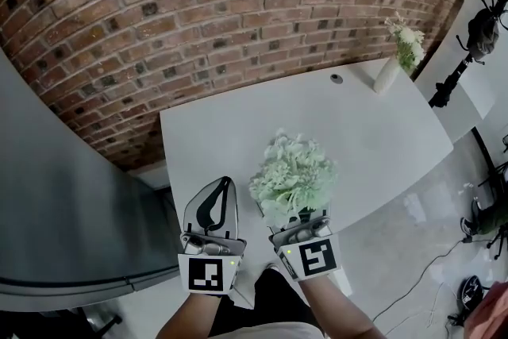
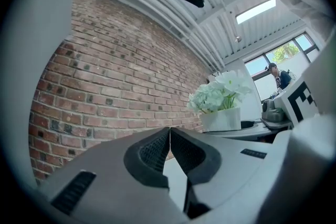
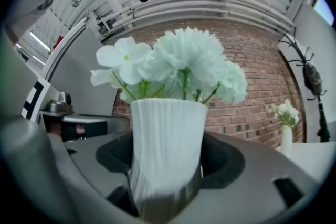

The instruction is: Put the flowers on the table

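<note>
The right tool (image 3: 168,162) clamps the white ribbed vase (image 3: 167,128) of pale flowers (image 1: 294,177) upright above the near edge of the tabletop (image 1: 373,131). It is best carried further in, lowered level, and released once its base sits flat. The left tool (image 2: 169,145) is closed and empty.

White table (image 1: 373,139), slim white vase (image 1: 387,77) of pale flowers (image 1: 408,40) near its far right corner

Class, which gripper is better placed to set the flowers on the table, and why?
The right gripper: its jaws clamp the ribbed white vase of pale green flowers over the white table's near edge. The left gripper is shut, empty.
</note>
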